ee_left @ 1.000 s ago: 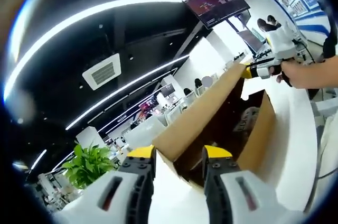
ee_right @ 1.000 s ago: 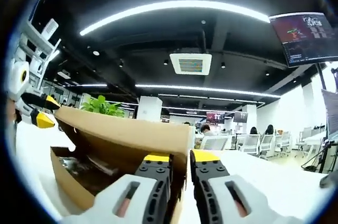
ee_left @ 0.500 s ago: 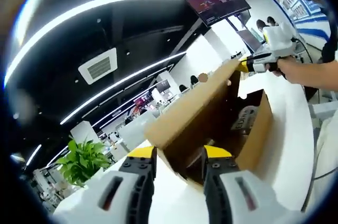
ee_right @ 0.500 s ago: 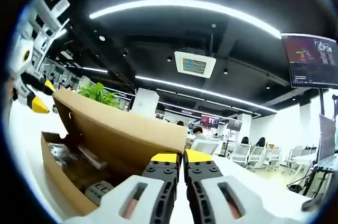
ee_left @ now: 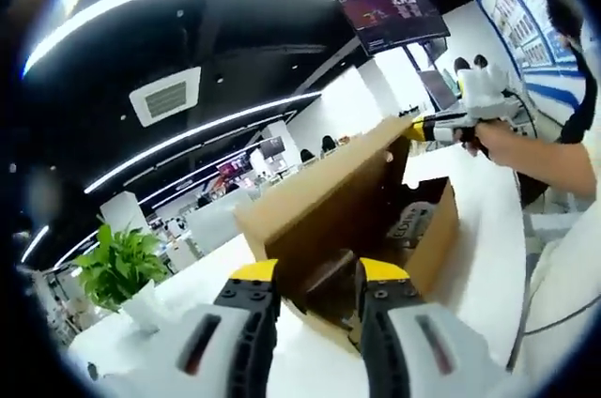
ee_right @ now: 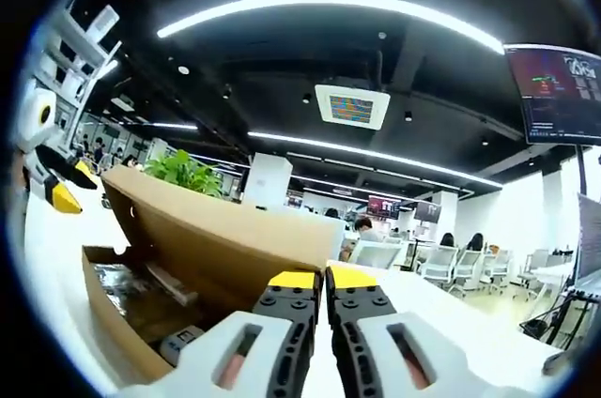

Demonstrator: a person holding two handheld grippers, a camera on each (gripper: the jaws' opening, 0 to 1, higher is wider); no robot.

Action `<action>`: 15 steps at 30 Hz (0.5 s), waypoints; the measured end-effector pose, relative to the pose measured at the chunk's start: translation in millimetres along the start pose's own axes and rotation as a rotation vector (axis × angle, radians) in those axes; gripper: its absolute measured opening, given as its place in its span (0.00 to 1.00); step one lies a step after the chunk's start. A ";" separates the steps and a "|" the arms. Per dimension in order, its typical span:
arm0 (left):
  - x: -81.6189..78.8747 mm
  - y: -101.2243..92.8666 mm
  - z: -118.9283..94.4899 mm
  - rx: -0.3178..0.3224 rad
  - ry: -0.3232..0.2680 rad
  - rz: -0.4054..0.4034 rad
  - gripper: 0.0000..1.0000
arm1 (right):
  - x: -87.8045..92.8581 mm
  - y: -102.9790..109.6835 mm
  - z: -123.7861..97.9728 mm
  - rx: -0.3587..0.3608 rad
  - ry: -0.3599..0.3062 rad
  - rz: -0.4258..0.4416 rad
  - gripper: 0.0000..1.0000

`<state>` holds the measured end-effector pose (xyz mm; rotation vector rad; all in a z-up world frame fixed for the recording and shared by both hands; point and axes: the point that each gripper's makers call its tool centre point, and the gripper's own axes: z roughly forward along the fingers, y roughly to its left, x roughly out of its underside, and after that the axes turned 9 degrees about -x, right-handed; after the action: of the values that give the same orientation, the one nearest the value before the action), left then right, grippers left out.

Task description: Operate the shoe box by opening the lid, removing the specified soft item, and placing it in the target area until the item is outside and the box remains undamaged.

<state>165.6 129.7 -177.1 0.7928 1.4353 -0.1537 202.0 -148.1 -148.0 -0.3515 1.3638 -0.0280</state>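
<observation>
A brown cardboard shoe box [ee_left: 427, 252] stands on a white table [ee_left: 488, 220], its lid [ee_left: 324, 196] lifted at a slant. Crumpled packing [ee_right: 127, 281] and a printed item [ee_left: 413, 221] lie inside. My left gripper [ee_left: 315, 274] is open, its yellow tips on either side of the lid's near corner. In the right gripper view the left gripper [ee_right: 68, 187] hangs just off the lid's [ee_right: 216, 234] far corner. My right gripper [ee_right: 324, 279] has its jaws almost together on the lid's edge. In the left gripper view the right gripper [ee_left: 427, 129] sits at the lid's far corner, held by a hand [ee_left: 498, 140].
A potted green plant [ee_left: 117, 262] stands on the table beyond the box, also the plant [ee_right: 183, 171] behind the lid. A screen [ee_left: 394, 15] hangs from the ceiling. Office chairs [ee_right: 441, 265] and people sit far back. White table surface [ee_right: 470, 323] spreads to the right of the box.
My right jaws have drawn together onto the lid's edge. Both views have shifted a little, and the lid stands slightly steeper than one second ago. The left jaws stay apart.
</observation>
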 end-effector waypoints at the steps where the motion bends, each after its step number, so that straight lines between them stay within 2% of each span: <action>1: -0.5 -4.7 -1.1 0.036 0.014 -0.055 0.32 | 0.2 0.1 0.0 0.000 -0.002 0.000 0.01; 3: -1.5 -7.6 -1.1 0.070 0.018 -0.085 0.33 | 0.2 0.1 -0.1 -0.001 -0.002 -0.001 0.01; 6: 7.7 -6.6 0.9 0.102 0.064 -0.045 0.32 | 0.1 0.3 -0.2 -0.004 -0.001 -0.003 0.01; 8: 11.9 -8.3 0.5 0.162 0.102 -0.099 0.27 | -0.7 1.0 0.3 -0.008 0.009 -0.027 0.01; 9: 14.1 -9.1 0.3 0.191 0.121 -0.126 0.28 | -1.0 1.4 0.6 -0.010 0.015 -0.039 0.01; 10: 12.2 -8.9 0.6 0.197 0.113 -0.151 0.32 | -1.1 1.6 0.5 -0.010 0.016 -0.041 0.01; 12: 6.7 -12.8 -1.1 0.273 0.104 -0.251 0.40 | -1.1 1.5 0.5 -0.010 0.019 -0.045 0.01; 15: 21.6 -10.3 -0.1 0.287 0.224 -0.252 0.34 | -0.9 1.3 0.9 -0.012 0.015 -0.030 0.01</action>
<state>163.7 129.8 -200.9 0.8793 1.7490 -0.4855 202.5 -146.5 -147.3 -0.3822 1.3737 -0.0476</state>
